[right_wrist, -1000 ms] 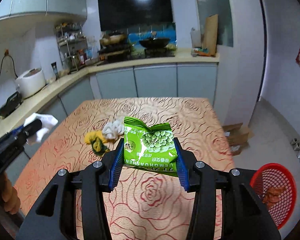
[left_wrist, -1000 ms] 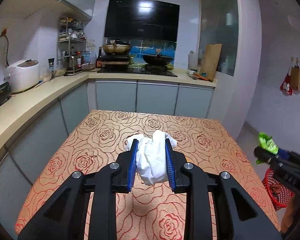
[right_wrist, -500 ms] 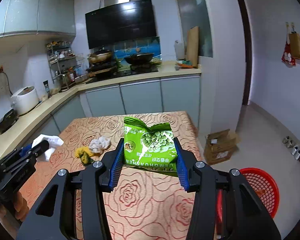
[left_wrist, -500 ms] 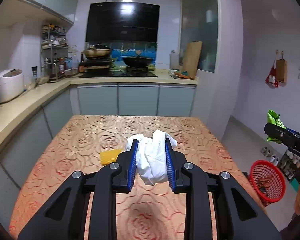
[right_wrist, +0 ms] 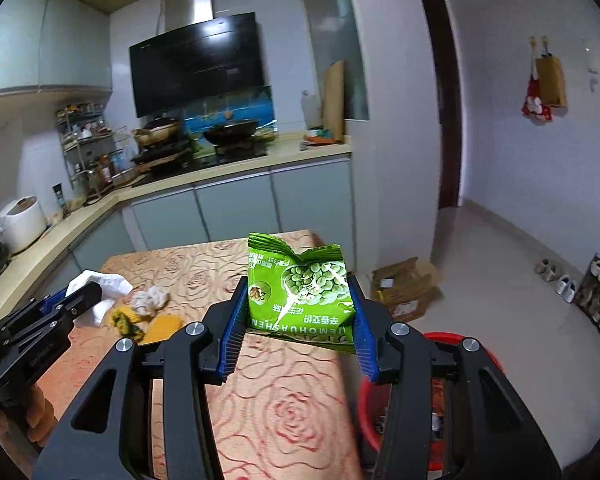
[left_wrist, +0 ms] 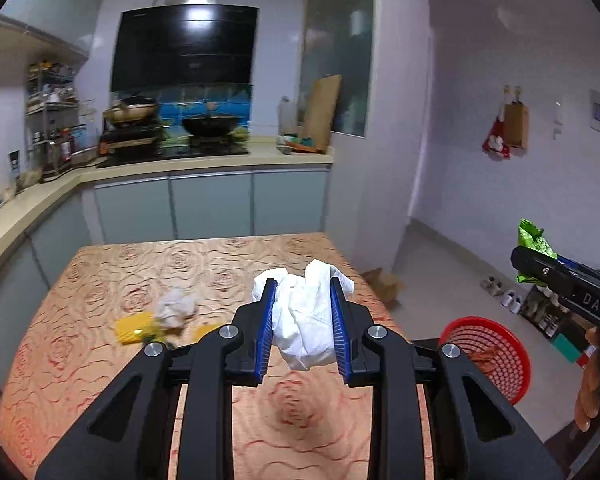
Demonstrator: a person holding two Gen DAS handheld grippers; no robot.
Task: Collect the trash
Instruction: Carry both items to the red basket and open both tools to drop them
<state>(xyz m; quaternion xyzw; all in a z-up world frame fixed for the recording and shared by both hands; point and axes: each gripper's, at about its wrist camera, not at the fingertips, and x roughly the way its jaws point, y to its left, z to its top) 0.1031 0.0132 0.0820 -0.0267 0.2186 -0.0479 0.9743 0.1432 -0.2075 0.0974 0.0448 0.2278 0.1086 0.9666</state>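
Note:
My left gripper (left_wrist: 303,328) is shut on a crumpled white tissue (left_wrist: 306,320), held above the rose-patterned table (left_wrist: 100,380). My right gripper (right_wrist: 298,324) is shut on a green snack packet (right_wrist: 302,290), carried over the table's right edge. A red basket (left_wrist: 488,356) stands on the floor to the right of the table; in the right wrist view the red basket (right_wrist: 366,404) shows partly behind my fingers. On the table lie a grey tissue wad (left_wrist: 178,310) and yellow scraps (left_wrist: 134,330). The right gripper (left_wrist: 534,256) with its packet shows at the far right of the left wrist view.
Kitchen counters with a stove and pans (left_wrist: 210,126) run along the back and left. A cardboard box (right_wrist: 406,286) lies on the floor past the table. Shoes (right_wrist: 560,278) line the right wall. A rice cooker (right_wrist: 20,224) sits on the left counter.
Both grippers have swung to the right with their loads. The red basket has come nearer, and the tissue wad and yellow scraps now show in the left wrist view.

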